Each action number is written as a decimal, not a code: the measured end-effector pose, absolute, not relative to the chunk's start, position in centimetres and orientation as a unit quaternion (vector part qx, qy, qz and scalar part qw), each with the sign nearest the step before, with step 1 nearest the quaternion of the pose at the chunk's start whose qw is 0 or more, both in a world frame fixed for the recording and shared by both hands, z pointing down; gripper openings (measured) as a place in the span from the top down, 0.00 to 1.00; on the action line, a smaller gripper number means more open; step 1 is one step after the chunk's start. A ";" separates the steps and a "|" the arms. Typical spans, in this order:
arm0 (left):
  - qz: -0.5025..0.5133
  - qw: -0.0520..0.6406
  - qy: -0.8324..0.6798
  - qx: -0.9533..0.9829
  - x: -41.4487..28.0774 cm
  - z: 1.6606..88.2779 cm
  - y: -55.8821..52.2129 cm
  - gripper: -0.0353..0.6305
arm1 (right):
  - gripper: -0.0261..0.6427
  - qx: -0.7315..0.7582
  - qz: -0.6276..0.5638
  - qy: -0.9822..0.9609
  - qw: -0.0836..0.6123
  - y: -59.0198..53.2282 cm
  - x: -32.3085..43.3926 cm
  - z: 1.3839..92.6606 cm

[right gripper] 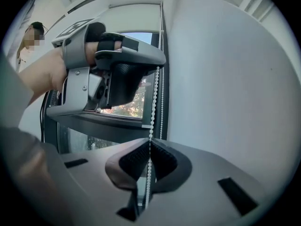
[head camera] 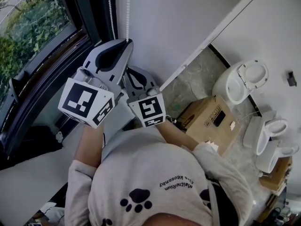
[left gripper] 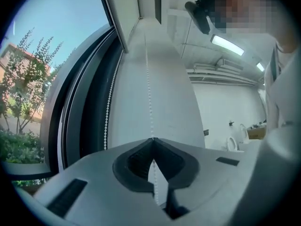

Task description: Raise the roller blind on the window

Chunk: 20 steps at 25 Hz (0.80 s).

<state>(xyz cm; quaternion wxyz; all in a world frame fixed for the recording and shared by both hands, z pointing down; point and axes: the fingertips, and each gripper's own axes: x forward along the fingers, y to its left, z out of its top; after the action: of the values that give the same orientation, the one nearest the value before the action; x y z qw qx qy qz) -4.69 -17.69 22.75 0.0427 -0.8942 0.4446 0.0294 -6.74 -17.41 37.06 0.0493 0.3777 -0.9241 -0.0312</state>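
Note:
A white bead chain point(head camera: 128, 13) hangs beside the window frame in two strands. In the head view my left gripper point(head camera: 126, 41) is the upper one, and its jaws are shut on the right-hand strand. My right gripper point(head camera: 131, 70) sits just below it on the same strand. The left gripper view shows the chain point(left gripper: 150, 102) running up the wall from my left gripper's point(left gripper: 152, 139) pinched tips. In the right gripper view my right gripper point(right gripper: 150, 139) is also closed on the chain point(right gripper: 154, 102), with the left gripper point(right gripper: 127, 74) above it. The pale roller blind point(right gripper: 134, 18) covers the window's top.
The dark-framed window point(head camera: 33, 27) with trees outside lies to the left, and a white wall point(head camera: 178, 18) to the right of the chain. On the floor behind stand a cardboard box point(head camera: 211, 119) and white toilets point(head camera: 240, 81).

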 end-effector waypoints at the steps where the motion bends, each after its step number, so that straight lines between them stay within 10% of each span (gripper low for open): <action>1: 0.029 0.039 0.445 -0.894 -4.7 23.1 -17.7 0.93 | 0.94 0.378 -0.027 -0.924 0.053 -17.5 -6.7 37.4; 20: -0.003 -0.020 0.480 -0.877 -5.3 34.6 -17.8 0.93 | 0.94 0.373 0.017 -0.918 0.133 -17.0 -6.2 48.8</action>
<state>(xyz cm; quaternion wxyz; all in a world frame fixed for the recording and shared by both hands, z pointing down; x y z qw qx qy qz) -5.28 -17.79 34.56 -0.0205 -0.8771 0.4798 -0.0033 -6.22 -17.01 48.80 0.1334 0.3729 -0.9181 0.0165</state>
